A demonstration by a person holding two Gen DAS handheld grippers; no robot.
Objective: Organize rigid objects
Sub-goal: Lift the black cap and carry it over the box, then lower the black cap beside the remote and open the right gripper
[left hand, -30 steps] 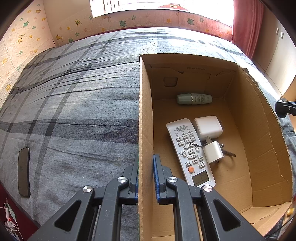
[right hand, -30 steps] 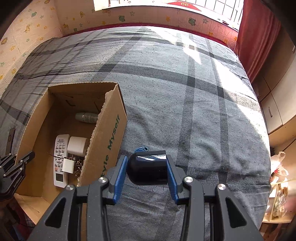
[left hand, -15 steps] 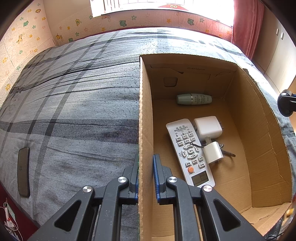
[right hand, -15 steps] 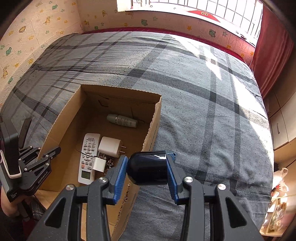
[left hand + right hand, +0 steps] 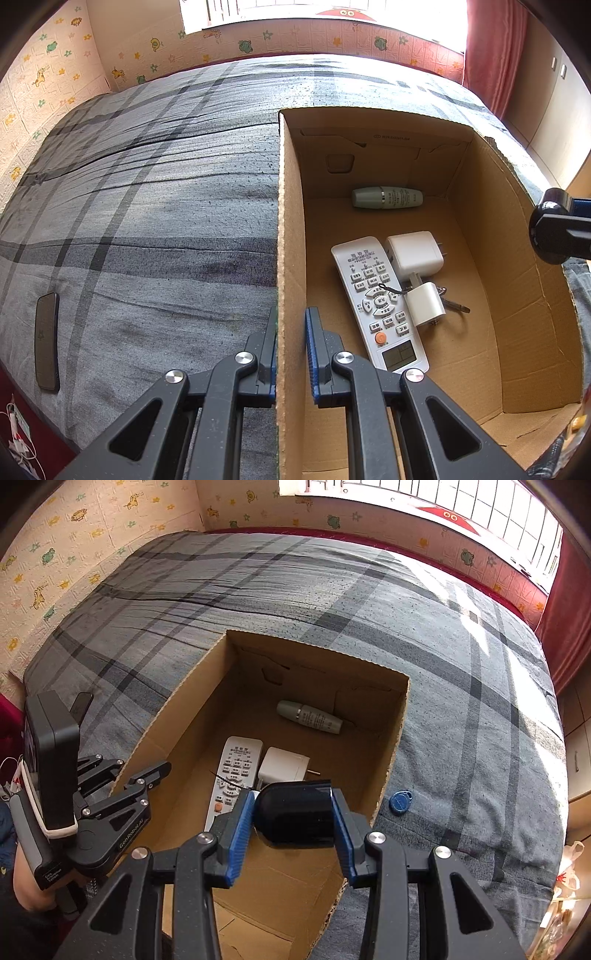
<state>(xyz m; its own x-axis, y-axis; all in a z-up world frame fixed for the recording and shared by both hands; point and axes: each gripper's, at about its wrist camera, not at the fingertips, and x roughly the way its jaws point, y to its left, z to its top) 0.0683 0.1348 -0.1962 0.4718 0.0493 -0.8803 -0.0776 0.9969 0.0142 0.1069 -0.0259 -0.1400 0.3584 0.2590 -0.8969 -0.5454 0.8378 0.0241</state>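
An open cardboard box (image 5: 524, 302) (image 5: 391, 746) stands on the bed. Inside lie a white remote (image 5: 376, 306) (image 5: 232, 771), a white charger (image 5: 413, 253) (image 5: 282, 770), a small white plug (image 5: 424, 302) with keys, and a grey-green bottle (image 5: 386, 197) (image 5: 308, 716). My left gripper (image 5: 291, 347) (image 5: 147, 775) is shut on the box's left wall. My right gripper (image 5: 293, 814) is shut on a black rounded object (image 5: 293, 814) and holds it above the box's inside; it also shows at the right edge of the left wrist view (image 5: 557, 232).
A dark phone (image 5: 46, 339) lies on the grey plaid bedcover (image 5: 147, 221) left of the box. A blue key fob (image 5: 400, 799) lies on the cover just right of the box. Walls, a window and a red curtain (image 5: 569, 602) ring the bed.
My right gripper has carried the black object leftward, from beside the box's right wall to over the box's inside. The blue key fob is uncovered. My left gripper has not moved.
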